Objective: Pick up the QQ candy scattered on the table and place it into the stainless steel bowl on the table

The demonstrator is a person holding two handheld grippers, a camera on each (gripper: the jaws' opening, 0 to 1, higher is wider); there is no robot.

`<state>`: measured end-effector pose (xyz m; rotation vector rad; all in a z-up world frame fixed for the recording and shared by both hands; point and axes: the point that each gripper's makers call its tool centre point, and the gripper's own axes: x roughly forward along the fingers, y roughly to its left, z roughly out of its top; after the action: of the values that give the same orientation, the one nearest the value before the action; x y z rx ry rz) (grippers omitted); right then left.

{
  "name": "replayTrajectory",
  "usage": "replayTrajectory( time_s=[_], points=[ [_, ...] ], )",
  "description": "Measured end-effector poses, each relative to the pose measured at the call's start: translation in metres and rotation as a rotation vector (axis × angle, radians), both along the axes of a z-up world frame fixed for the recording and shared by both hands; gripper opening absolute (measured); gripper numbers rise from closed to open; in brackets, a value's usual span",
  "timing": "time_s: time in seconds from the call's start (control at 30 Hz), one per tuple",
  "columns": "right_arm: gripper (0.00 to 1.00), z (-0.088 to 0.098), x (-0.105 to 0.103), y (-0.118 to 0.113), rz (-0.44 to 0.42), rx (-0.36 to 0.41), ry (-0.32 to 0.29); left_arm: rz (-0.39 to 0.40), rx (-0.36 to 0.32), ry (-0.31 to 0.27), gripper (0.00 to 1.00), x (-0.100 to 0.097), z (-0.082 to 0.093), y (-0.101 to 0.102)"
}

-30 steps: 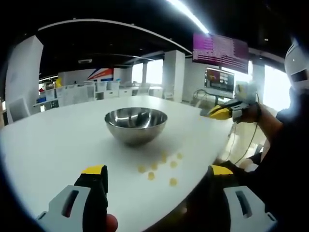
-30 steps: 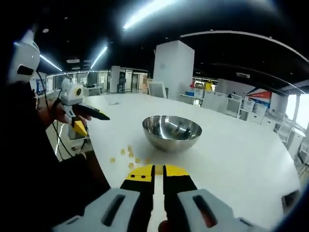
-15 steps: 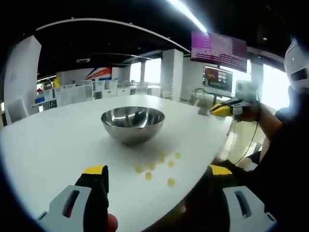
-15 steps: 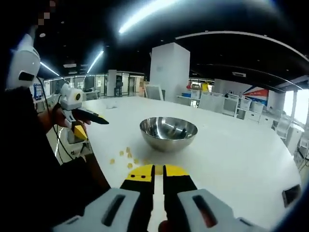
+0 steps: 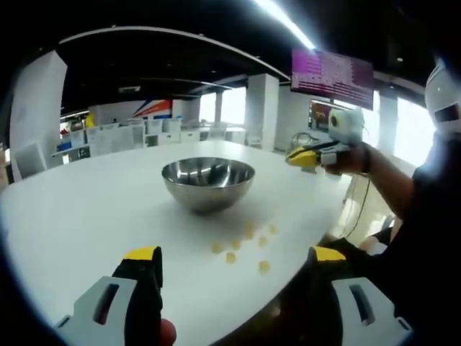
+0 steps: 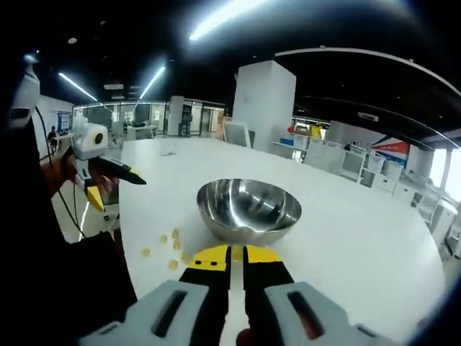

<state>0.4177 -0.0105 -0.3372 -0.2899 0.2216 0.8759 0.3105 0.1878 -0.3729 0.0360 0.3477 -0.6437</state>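
Note:
A stainless steel bowl (image 5: pixel 207 184) (image 6: pixel 248 209) stands upright in the middle of the white table (image 5: pixel 79 216) (image 6: pixel 360 238). Several yellow QQ candies (image 5: pixel 230 257) (image 6: pixel 173 264) lie scattered on the table in front of the bowl, near the table's edge. My left gripper (image 5: pixel 234 256) is held low in front of the candies with its jaws wide open and nothing between them; in the right gripper view the left gripper (image 6: pixel 119 193) hangs at the left. My right gripper (image 6: pixel 236 254) is shut and empty, and the right gripper (image 5: pixel 294 159) hovers above the table, right of the bowl.
The table's curved edge runs close behind the candies (image 5: pixel 302 252). A person's arm (image 5: pixel 374 173) holds the right gripper. Behind the table are a white pillar (image 6: pixel 263 101), office chairs (image 6: pixel 338 158) and wall screens (image 5: pixel 331 72).
The right gripper has come in over the table, closer to the bowl, which now looks bigger in its view. The left gripper has barely moved. Both jaw states are unchanged.

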Motion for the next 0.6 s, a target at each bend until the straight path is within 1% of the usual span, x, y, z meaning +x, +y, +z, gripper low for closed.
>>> replayTrajectory(
  time_s=[0.13,0.23,0.4,0.43,0.5,0.6],
  points=[
    [0.08,0.003,0.026,0.013,0.021,-0.036,-0.005,0.007,-0.003,-0.001,0.82,0.0,0.0,0.004],
    [0.08,0.003,0.04,0.022,0.03,-0.056,-0.004,0.01,-0.01,-0.001,0.82,-0.001,-0.002,0.006],
    [0.08,-0.003,0.065,0.045,0.073,-0.119,0.021,-0.004,-0.014,0.009,0.79,-0.003,-0.006,0.005],
    [0.08,-0.005,0.069,0.049,0.076,-0.132,0.023,-0.006,-0.014,0.013,0.79,-0.003,-0.007,0.005],
    [0.08,-0.007,0.07,0.06,0.084,-0.17,0.014,-0.004,-0.013,0.015,0.79,-0.002,-0.008,0.006],
    [0.08,-0.01,0.078,0.073,0.103,-0.204,0.018,-0.002,-0.021,0.006,0.79,0.0,-0.004,0.006]
  ],
)
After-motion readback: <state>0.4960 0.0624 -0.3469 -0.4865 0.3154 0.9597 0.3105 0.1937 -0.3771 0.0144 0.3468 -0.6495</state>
